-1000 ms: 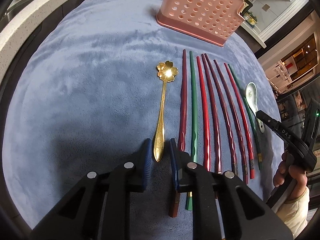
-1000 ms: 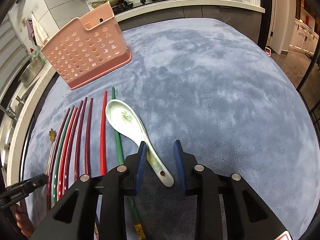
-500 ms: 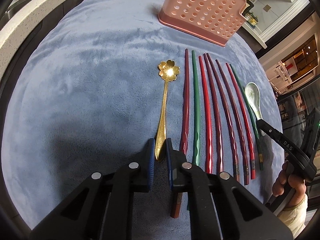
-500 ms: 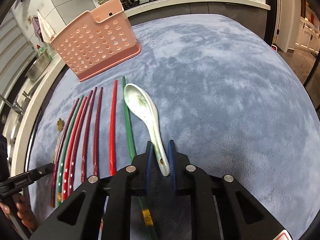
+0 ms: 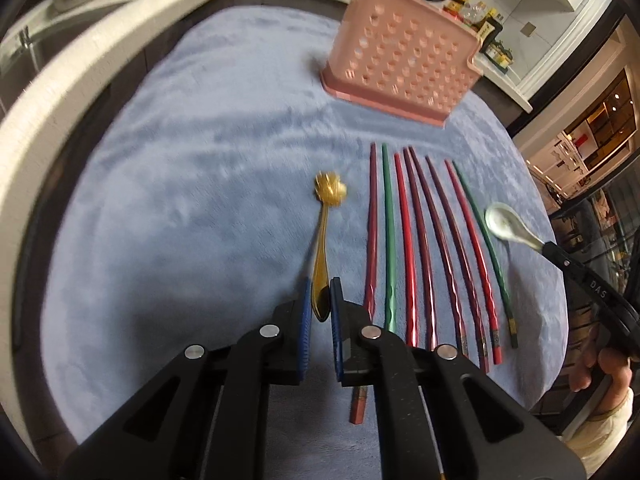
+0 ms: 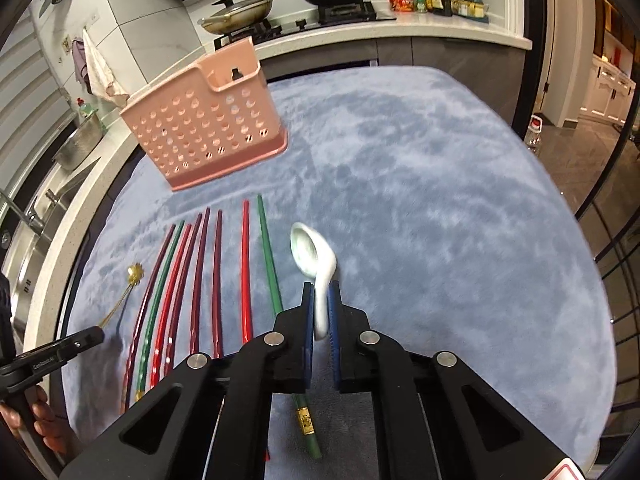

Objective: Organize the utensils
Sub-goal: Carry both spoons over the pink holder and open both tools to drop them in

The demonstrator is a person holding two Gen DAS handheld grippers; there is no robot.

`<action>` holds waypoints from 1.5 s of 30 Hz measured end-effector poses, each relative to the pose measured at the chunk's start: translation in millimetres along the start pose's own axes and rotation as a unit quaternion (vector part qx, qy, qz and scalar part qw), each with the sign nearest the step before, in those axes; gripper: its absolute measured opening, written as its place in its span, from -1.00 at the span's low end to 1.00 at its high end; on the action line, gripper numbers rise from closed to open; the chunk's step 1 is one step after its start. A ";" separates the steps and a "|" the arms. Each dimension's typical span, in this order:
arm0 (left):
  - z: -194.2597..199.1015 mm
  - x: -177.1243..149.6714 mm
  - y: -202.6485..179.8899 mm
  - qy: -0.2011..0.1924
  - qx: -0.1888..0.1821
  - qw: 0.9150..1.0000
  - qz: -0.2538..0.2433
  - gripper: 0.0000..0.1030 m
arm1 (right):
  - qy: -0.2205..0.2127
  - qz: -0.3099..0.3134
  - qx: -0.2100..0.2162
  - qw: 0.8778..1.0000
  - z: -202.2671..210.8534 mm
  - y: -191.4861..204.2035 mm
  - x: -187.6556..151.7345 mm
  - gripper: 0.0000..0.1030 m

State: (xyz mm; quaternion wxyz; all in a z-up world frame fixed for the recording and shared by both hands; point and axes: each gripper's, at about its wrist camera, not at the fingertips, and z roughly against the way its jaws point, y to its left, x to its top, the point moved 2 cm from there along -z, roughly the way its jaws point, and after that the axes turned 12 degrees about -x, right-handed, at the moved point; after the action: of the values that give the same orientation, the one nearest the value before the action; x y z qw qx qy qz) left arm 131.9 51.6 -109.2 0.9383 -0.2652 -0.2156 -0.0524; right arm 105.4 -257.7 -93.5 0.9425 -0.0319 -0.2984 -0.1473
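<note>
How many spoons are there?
2. The gold flower spoon is gripped by its handle in the left gripper, left of the chopsticks. The white spoon is gripped in the right gripper, on their other side.

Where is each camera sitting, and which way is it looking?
Left wrist: rides the left gripper, looking down its fingers at the gold spoon it grips; the other hand shows at right.
Right wrist: rides the right gripper, looking at the white spoon it grips; fingers show at lower left.
Both share the pink basket, chopsticks and blue cloth.
</note>
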 end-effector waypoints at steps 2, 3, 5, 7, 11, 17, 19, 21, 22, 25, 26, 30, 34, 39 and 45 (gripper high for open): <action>7.9 7.3 -1.0 -0.013 0.007 1.000 -0.007 -0.99 | -0.005 0.000 -0.003 1.000 4.6 -0.1 4.6 -0.87; 13.0 12.3 -1.0 -0.023 0.017 1.000 -0.013 -0.99 | -0.008 -0.001 -0.005 1.000 6.4 -0.2 7.1 -0.87; 18.4 20.8 -2.3 -0.031 0.025 0.999 -0.027 -0.99 | -0.011 -0.001 -0.006 1.000 8.4 0.6 10.7 -0.87; 21.0 25.9 -4.0 -0.035 0.028 0.999 -0.032 -0.99 | -0.014 -0.001 -0.004 1.000 11.0 2.2 14.7 -0.87; 31.2 43.6 -7.3 -0.046 0.027 0.998 -0.040 -0.99 | -0.030 0.001 0.000 1.000 21.5 7.8 28.3 -0.87; 50.7 83.3 -24.1 -0.072 0.026 0.995 -0.071 -0.99 | -0.080 0.017 0.007 0.997 42.2 23.1 76.0 -0.87; 58.3 105.2 -33.6 -0.084 0.021 0.993 -0.086 -0.99 | -0.101 0.023 0.012 0.995 48.8 30.3 98.5 -0.87; 64.3 124.6 -44.0 -0.096 0.023 0.990 -0.104 -0.99 | -0.121 0.024 0.021 0.992 52.6 37.0 123.4 -0.87; 67.2 135.2 -48.7 -0.101 0.020 0.988 -0.111 -0.99 | -0.128 0.023 0.025 0.991 54.3 39.0 133.5 -0.87; 74.1 166.0 -65.9 -0.114 0.010 0.985 -0.130 -0.99 | -0.155 0.025 0.032 0.987 54.9 53.2 171.5 -0.87; 75.7 176.8 -73.2 -0.119 0.011 0.983 -0.141 -0.99 | -0.161 0.026 0.034 0.986 54.1 57.5 181.1 -0.87; 70.1 202.2 -90.6 -0.118 0.014 0.979 -0.168 -0.99 | -0.174 0.024 0.040 0.984 45.2 74.5 214.9 -0.87; 43.3 213.8 -87.2 -0.088 0.025 0.982 -0.167 -0.99 | -0.160 0.029 0.043 0.986 17.2 89.2 231.4 -0.87; 11.9 212.5 -76.8 -0.056 0.027 0.985 -0.161 -0.99 | -0.126 0.042 0.036 0.990 -19.6 99.7 230.0 -0.87; -5.9 221.5 -68.3 -0.060 0.034 0.986 -0.149 -0.97 | -0.101 0.037 0.029 0.994 -48.1 97.7 225.8 -0.86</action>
State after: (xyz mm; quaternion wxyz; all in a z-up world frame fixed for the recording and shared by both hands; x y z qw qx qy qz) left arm 319.3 -6.2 14.5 0.9139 -0.2008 -0.3104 -0.1679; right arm 336.8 -230.0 -1.1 0.9129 -0.0299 -0.3948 -0.0998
